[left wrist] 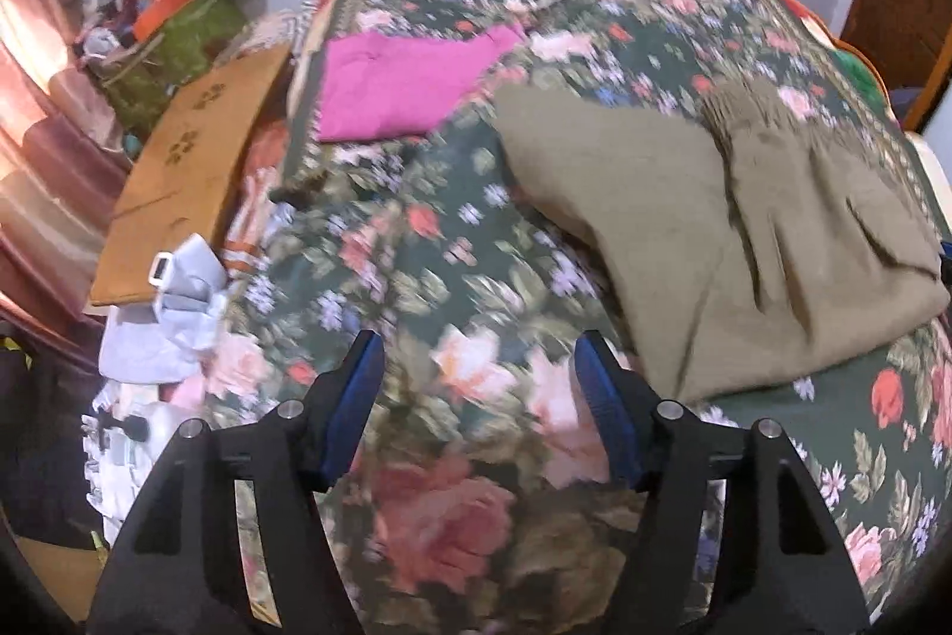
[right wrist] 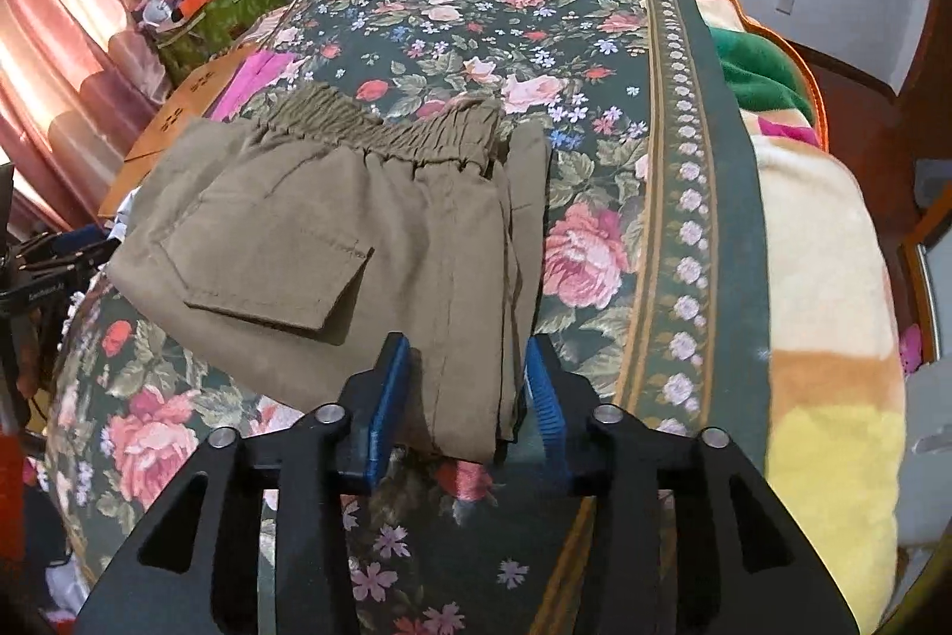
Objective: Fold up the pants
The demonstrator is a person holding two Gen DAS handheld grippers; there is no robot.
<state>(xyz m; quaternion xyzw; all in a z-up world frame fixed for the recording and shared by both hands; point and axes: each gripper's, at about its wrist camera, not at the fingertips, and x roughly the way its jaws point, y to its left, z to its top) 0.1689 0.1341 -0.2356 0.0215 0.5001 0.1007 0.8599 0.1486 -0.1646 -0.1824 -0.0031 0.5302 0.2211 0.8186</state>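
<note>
The olive-brown pants [right wrist: 333,242] lie folded on the floral bedspread [right wrist: 488,16], elastic waistband at the far side, a back pocket facing up. In the left wrist view the pants [left wrist: 702,230] lie to the right, ahead of the gripper. My left gripper [left wrist: 476,397] is open and empty above the bedspread [left wrist: 452,278], left of the pants' near edge. My right gripper [right wrist: 467,391] is open, its blue pads on either side of the near right corner of the pants, not closed on the cloth.
A folded pink garment [left wrist: 398,81] lies farther back on the bed. A cardboard box [left wrist: 184,171] and a clutter pile [left wrist: 172,28] stand left of the bed. Light cloth [left wrist: 172,313] lies at the bed's left edge. A striped blanket [right wrist: 833,337] covers the right side.
</note>
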